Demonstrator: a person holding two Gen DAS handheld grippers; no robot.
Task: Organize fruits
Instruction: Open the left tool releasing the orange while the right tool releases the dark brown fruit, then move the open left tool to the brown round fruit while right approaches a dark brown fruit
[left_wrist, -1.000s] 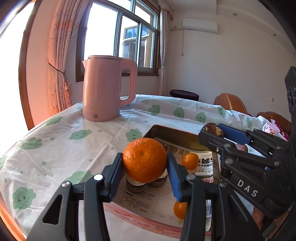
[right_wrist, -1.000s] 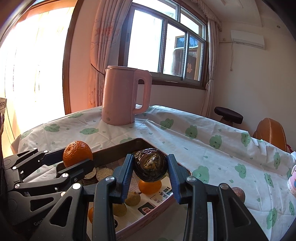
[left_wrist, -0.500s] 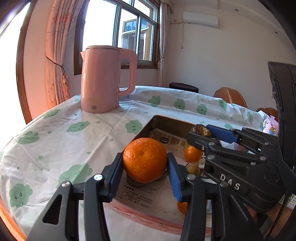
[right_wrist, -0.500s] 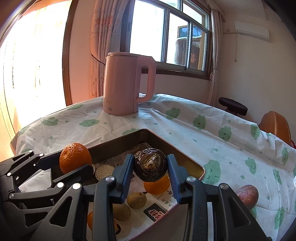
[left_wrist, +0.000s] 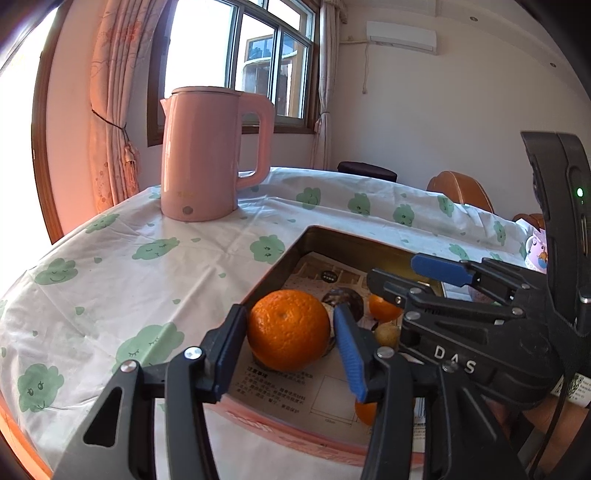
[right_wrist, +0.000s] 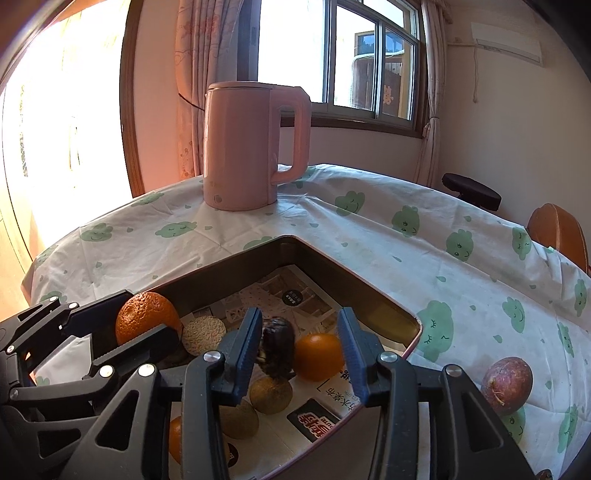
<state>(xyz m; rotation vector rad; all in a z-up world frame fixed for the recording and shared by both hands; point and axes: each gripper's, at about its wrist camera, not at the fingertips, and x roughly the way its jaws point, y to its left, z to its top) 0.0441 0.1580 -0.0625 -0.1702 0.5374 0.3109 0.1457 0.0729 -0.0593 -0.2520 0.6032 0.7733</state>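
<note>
Nearest to us in the left wrist view, the left gripper (left_wrist: 290, 345) has its jaws opening around the large orange (left_wrist: 288, 329), which sits between the blue pads just inside the near left edge of the tray (left_wrist: 271, 275); the left pad seems to touch the peel while a thin gap shows at the right pad, so we read the grip as let go. In the right wrist view the right gripper (right_wrist: 301, 350) is also opening its jaws, now well apart, and the dark wrinkled fruit (right_wrist: 277, 347) lies against the left pad, free of the right one, resting in the tray on the printed paper lining (right_wrist: 306, 299). Just beside it on the right sits a small orange (right_wrist: 318, 356), with two brownish round fruits (right_wrist: 270, 394) closer to us and a pale round cake-like piece (right_wrist: 203, 331) to the left. Outside the tray, on the cloud-print tablecloth (right_wrist: 369, 236), a purple passion fruit (right_wrist: 507, 380) lies to the right. Farther back stands the pink kettle (right_wrist: 255, 144), and behind it the window (right_wrist: 369, 59) with curtains.
</note>
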